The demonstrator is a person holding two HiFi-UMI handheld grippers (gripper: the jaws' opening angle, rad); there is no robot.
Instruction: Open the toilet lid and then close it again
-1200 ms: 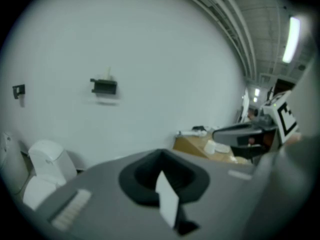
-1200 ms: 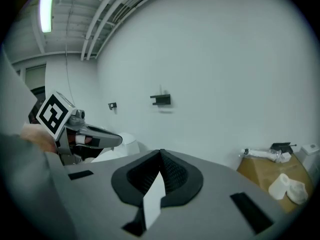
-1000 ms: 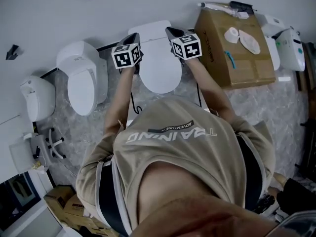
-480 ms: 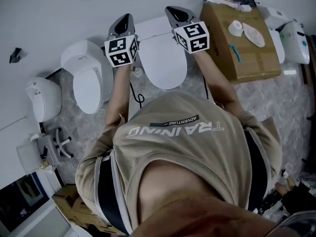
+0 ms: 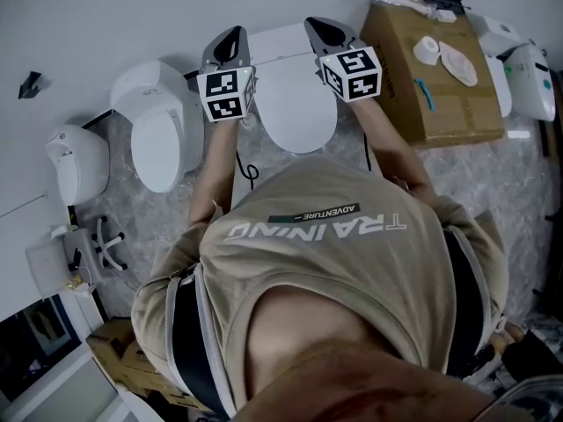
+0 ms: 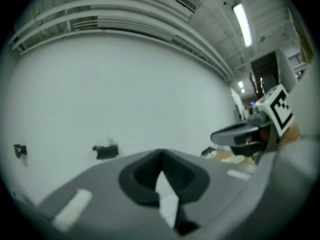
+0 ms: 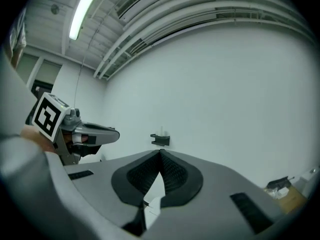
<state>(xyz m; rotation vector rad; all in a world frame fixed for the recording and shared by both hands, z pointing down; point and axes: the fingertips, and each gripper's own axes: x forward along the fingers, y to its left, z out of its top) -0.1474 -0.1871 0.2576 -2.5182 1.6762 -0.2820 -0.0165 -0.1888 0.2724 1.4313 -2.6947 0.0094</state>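
Between the fingers [image 6: 140,179] of our left gripper [image 6: 161,156] we find nothing: the dark pads meet at their tips, and only a pale sliver shows in the gap lower down. Our right gripper [image 7: 160,154] is the same, its ribbed pads pressed together at the tips and empty. Both grippers are raised and point at a plain white wall [image 6: 125,94]. A small dark bracket [image 7: 160,140] is fixed to it just above the closed tips in the right gripper view. Each gripper also sees the other off to one side (cube and all), level with itself and apart from it. A strip lamp [image 7: 82,9] glows on the ceiling above.

From the head view, the two grippers flank the rear of the middle toilet [image 5: 277,42], near the wall, with our left cube [image 5: 226,95] and right cube [image 5: 352,73] facing up. The lid [image 5: 295,104] lies down flat on that toilet, shut, below and between the grippers; as far as we can tell neither one touches it. Two more white toilets [image 5: 158,139] stand to the left along the wall, lids down as well. A cardboard box [image 5: 431,69] sits just right of the middle toilet, with a few small pale items on top. A grey speckled floor [image 5: 493,174] runs under everything.
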